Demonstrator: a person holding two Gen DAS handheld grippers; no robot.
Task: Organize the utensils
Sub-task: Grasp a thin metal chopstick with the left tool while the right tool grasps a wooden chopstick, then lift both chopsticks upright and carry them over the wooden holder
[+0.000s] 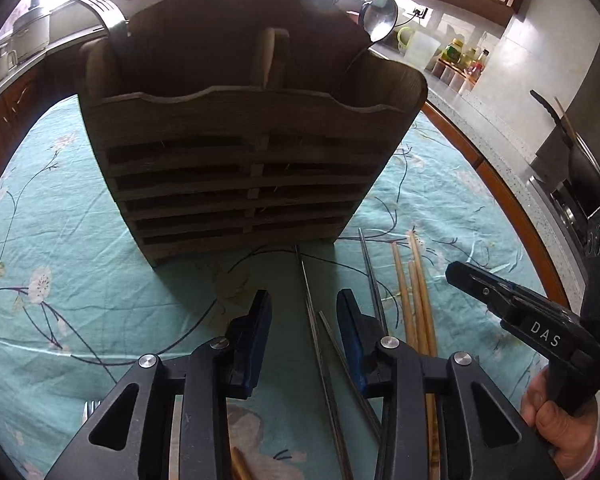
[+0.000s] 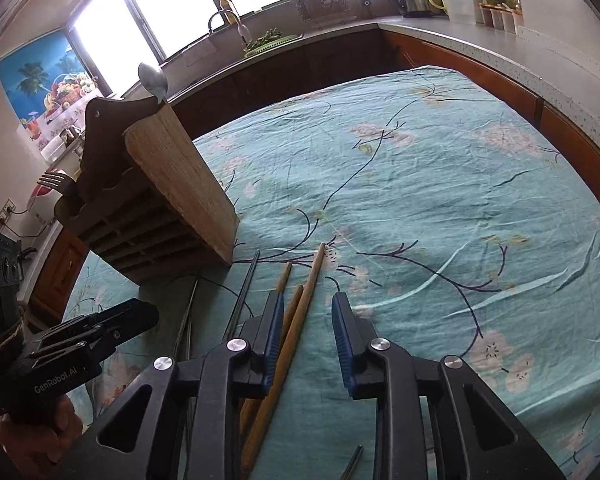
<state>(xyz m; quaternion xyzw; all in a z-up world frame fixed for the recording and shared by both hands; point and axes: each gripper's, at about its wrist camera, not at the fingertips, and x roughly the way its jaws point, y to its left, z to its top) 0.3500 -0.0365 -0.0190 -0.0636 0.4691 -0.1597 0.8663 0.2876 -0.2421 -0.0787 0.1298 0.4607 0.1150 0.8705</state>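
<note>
"DAS" in white on the right gripper [image 1: 460,276] at the frame's lower right, "GenRobot.AI" on the left gripper [image 2: 140,312] at lower left

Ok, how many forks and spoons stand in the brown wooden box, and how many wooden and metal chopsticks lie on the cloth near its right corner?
Silver metal fork in the brown slatted wooden box: 1
Silver metal spoon in the box: 1
Light wooden chopsticks: 3
Thin grey metal chopsticks: 3
Total: 8
</note>
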